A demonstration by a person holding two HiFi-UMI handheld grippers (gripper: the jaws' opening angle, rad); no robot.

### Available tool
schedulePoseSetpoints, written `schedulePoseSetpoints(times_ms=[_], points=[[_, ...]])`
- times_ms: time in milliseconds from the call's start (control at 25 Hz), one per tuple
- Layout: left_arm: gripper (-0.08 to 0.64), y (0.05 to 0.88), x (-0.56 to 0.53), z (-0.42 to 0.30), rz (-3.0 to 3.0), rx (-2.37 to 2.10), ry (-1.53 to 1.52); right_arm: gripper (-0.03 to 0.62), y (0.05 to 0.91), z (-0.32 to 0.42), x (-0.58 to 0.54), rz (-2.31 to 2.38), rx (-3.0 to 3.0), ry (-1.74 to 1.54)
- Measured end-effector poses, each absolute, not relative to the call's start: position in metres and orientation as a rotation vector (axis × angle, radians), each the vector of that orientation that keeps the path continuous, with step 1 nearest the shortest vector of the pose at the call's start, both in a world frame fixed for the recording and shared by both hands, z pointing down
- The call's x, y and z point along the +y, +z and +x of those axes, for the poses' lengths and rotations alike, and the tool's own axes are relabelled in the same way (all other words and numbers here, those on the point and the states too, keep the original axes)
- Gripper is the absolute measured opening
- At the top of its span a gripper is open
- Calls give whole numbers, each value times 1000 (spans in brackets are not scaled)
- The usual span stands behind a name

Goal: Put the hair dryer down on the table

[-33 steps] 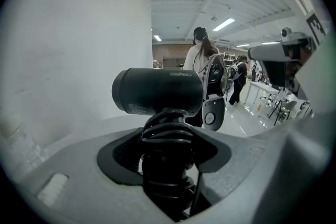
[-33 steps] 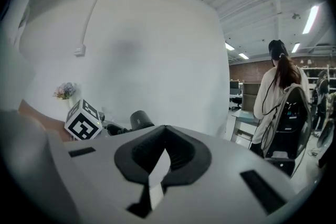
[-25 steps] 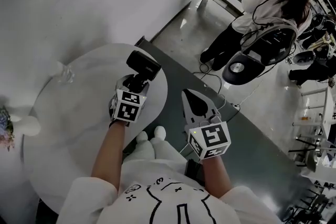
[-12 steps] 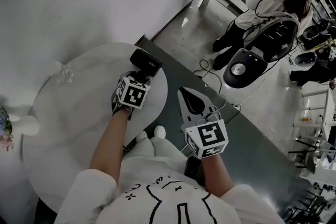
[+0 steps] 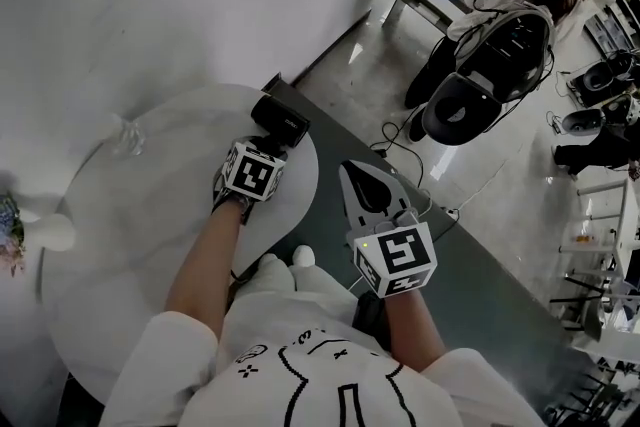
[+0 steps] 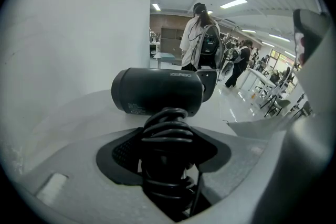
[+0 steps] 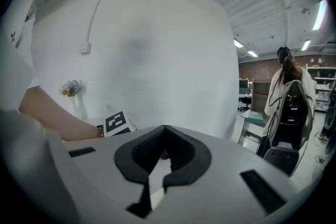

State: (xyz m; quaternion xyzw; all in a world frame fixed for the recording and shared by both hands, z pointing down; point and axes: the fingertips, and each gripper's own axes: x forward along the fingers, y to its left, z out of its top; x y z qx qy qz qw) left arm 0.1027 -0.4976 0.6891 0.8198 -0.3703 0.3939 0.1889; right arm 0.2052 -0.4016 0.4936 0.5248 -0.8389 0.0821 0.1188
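Left gripper [image 5: 264, 148] has carried the hair dryer [image 5: 280, 118] a little farther and lower over the round table [image 5: 130, 215], toward its far right edge. Its jaws clamp the handle, wound with cord [image 6: 167, 136]. Lowering seems under way; next, rest the dryer flat, then release. Right gripper [image 5: 355, 180] is closed and empty, right of the table. One dryer, one table, two grippers.

Black hair dryer [image 6: 157, 93], cord coiled round handle, barrel sideways, over round white table [image 5: 130, 215], near its edge
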Motion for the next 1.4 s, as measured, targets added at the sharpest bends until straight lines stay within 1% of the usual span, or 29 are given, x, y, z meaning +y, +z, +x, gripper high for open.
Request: schedulePoseSetpoints(times_ms=[240,360,440,720,1120,1400], points=[[265,701,-450,113,2321,-1008,1078,0,493,216,-354,1523,-2489,190],[317,701,-432,124,2314,-1007,1075,0,491,229,-339,1534,-2494,183],[331,698,-423,126,2315,-1019,1074,0,487,234,-332,1540,-2505,179],[337,671,-420,120,2390,-1093,999,0,480,226,-321,1539,-2535,145],[347,623,-409,72,2484,-1107,938,0,444,183,-315,1612,-2511,-30],[345,586,-409,33,2535,-1104,849,0,423,174,-322,1764,-2455,10]])
